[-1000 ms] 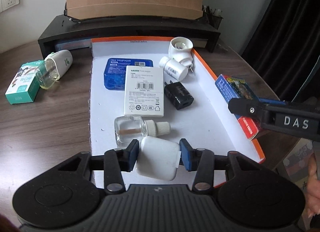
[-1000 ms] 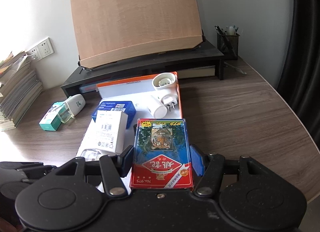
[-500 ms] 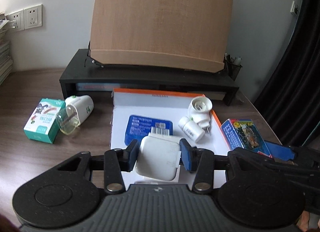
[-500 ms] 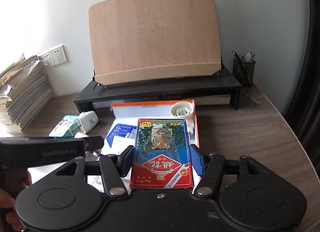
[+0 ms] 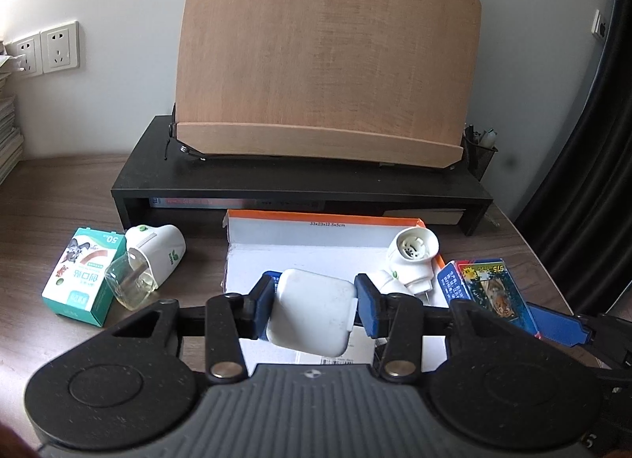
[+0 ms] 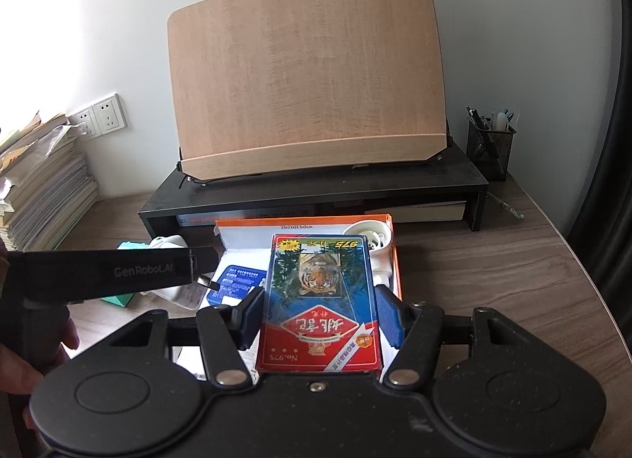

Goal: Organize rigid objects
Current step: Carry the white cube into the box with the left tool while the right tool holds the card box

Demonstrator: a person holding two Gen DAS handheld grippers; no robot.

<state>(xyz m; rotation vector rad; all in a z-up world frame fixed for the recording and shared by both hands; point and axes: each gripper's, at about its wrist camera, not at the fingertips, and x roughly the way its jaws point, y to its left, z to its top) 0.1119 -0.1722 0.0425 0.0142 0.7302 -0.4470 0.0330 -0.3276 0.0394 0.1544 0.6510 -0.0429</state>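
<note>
White adapter point(image 5: 310, 314): small rounded-corner plastic block, pinched across its two flat sides by the blue pads of the left hand-held gripper point(image 5: 315, 305), held in the air above the near part of the shallow orange-edged box point(image 5: 316, 221). Likely light, stiff and smooth-skinned; a slick shell could twist, so the flat opposing faces look like the right place to grip, as now. Card pack point(image 6: 320, 300): glossy tiger-print carton, clamped along its long edges by the right hand-held gripper point(image 6: 319, 316), raised over the box's right side. Probably light; thin card walls may dent under hard squeeze, and gloss may slip. In the box below: blue case point(image 6: 237, 280), white plug-in diffuser point(image 5: 412, 256) at the far right corner. On the table left of the box: green carton point(image 5: 81, 276), second diffuser with clear bottle point(image 5: 152, 260). Black riser point(image 5: 300, 181) at the table's far edge.
</note>
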